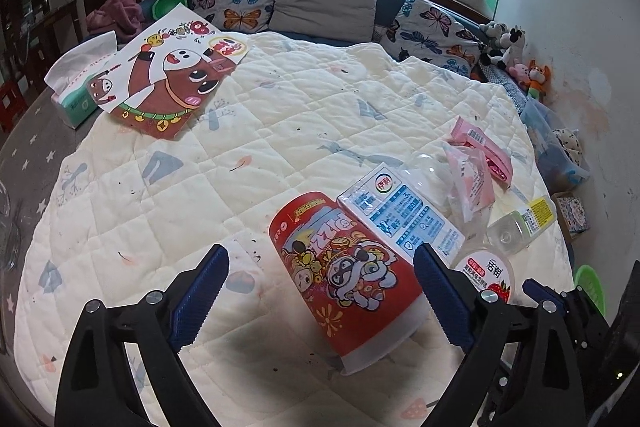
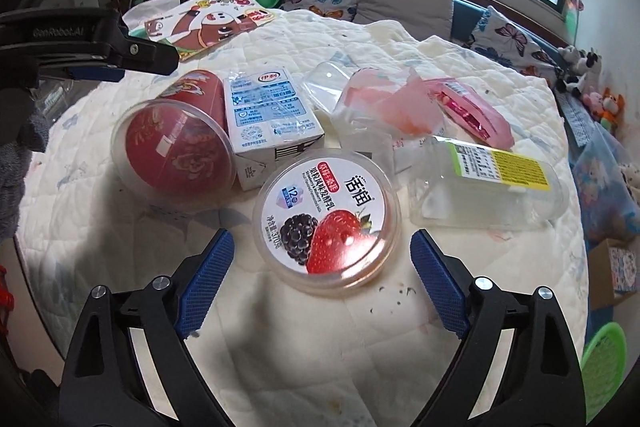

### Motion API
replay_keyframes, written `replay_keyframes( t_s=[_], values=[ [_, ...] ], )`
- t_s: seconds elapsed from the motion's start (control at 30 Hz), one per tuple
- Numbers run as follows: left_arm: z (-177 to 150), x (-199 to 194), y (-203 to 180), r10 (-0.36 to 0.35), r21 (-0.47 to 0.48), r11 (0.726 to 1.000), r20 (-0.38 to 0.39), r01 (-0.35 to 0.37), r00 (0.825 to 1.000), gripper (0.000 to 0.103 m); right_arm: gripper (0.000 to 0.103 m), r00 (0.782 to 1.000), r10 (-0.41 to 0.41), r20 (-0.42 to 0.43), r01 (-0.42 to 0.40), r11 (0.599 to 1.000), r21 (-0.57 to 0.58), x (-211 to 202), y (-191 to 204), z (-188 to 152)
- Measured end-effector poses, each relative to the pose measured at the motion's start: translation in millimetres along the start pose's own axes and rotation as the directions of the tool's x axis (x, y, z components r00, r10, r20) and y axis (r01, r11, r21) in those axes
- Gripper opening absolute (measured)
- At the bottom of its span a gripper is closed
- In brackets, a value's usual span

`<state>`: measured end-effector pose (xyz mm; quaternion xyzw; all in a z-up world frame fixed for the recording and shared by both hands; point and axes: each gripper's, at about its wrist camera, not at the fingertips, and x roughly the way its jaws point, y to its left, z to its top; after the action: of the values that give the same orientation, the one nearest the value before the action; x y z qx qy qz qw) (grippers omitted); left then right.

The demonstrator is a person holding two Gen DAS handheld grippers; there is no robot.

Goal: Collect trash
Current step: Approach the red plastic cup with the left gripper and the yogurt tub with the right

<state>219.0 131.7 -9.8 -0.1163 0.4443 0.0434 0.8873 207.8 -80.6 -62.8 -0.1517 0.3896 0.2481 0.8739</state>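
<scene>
Left hand-held gripper point(image 1: 322, 259) spread wide around red cup point(image 1: 344, 287), right hand-held gripper point(image 2: 322, 243) parted around yogurt tub point(image 2: 326, 215)

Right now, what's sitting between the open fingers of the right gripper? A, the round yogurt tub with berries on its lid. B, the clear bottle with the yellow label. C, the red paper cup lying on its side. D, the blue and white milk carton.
A: in the right wrist view the yogurt tub sits upright between the spread fingers of the right gripper, while the red cup, milk carton and clear bottle lie farther off.
</scene>
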Motion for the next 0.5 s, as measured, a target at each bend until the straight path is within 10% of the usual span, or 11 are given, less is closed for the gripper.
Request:
replay_keyframes(
  t_s=[0.5],
  values=[
    [-2.4, 27.6, 1.0, -0.042, -0.073, 0.997, -0.087, 0.036, 0.995, 0.091, 0.093, 0.999, -0.043, -0.024, 0.041, 0.997, -0.062, 27.3, 3.4, 4.3]
  ],
)
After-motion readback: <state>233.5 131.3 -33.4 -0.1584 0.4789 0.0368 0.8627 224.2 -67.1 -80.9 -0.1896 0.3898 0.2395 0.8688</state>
